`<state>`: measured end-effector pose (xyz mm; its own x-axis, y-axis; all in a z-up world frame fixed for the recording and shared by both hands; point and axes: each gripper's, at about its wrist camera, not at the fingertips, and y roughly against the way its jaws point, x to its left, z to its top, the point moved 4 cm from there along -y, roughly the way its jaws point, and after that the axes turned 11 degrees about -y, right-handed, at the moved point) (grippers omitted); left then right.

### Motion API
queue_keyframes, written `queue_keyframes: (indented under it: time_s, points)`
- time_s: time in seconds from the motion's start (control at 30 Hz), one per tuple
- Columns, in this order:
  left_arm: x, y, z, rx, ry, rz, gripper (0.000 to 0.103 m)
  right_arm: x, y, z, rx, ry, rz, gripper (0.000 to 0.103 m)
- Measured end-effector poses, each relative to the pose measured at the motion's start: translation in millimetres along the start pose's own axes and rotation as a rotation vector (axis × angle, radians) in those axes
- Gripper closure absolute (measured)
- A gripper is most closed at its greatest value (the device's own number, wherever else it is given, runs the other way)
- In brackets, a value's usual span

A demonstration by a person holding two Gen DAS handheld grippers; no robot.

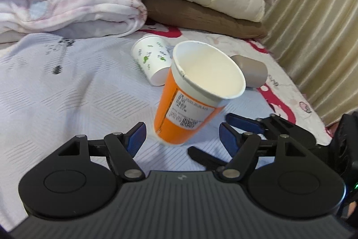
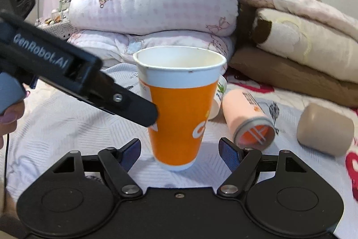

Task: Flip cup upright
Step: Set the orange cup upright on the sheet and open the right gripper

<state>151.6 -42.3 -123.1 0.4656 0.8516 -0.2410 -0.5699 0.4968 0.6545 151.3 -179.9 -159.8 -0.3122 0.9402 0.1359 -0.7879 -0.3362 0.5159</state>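
The orange cup (image 2: pixel 182 109) stood mouth-up on the bed (image 1: pixel 56 93), near the middle of the sheet, leaning a little in the left wrist view. My right tool (image 2: pixel 180 150) sat spread apart on either side of its base, gripping nothing; my left tool (image 1: pixel 181 138) was also apart, one finger close against the cup's side. Behind lay a white cup (image 1: pixel 151 58), a pink cup (image 2: pixel 248 116) and a beige cup (image 2: pixel 325 129), all tipped over. I judged the soft bedding risky: a nudge from either finger could topple the light cup again.

Cup (image 2: pixel 182 109) upright on bed (image 2: pixel 67 122); behind it a cup on its side (image 1: pixel 152 59); right, tube (image 2: pixel 248 118), then beige cup (image 2: pixel 325 130); folded quilts (image 2: pixel 156 2) behind.
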Motion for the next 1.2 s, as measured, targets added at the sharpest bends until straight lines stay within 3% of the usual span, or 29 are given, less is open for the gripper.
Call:
queue_keyframes:
  time_s: [0.17,0.37,0.53,0.73,0.87,1.2]
  points:
    - [-21,25,-4,0.019,-0.045,0.183,0.031,-2,29,1,0.029,-0.085,-0.022,0.023]
    - [-35,60,-4,0.029,-0.009,0.234,0.027,0,71,6,0.027,-0.077,-0.098,0.023]
    - [-46,90,0,0.02,-0.021,0.275,0.018,3,100,13,0.044,-0.063,-0.144,0.023]
    - [-58,110,1,0.061,-0.061,0.366,0.012,-1,128,27,0.062,-0.103,-0.177,0.023]
    - [-64,123,0,0.086,-0.06,0.418,0.002,-1,150,38,0.039,-0.132,-0.184,0.022]
    - [-64,142,-15,0.179,-0.029,0.467,0.002,3,187,54,0.021,-0.142,-0.243,0.018]
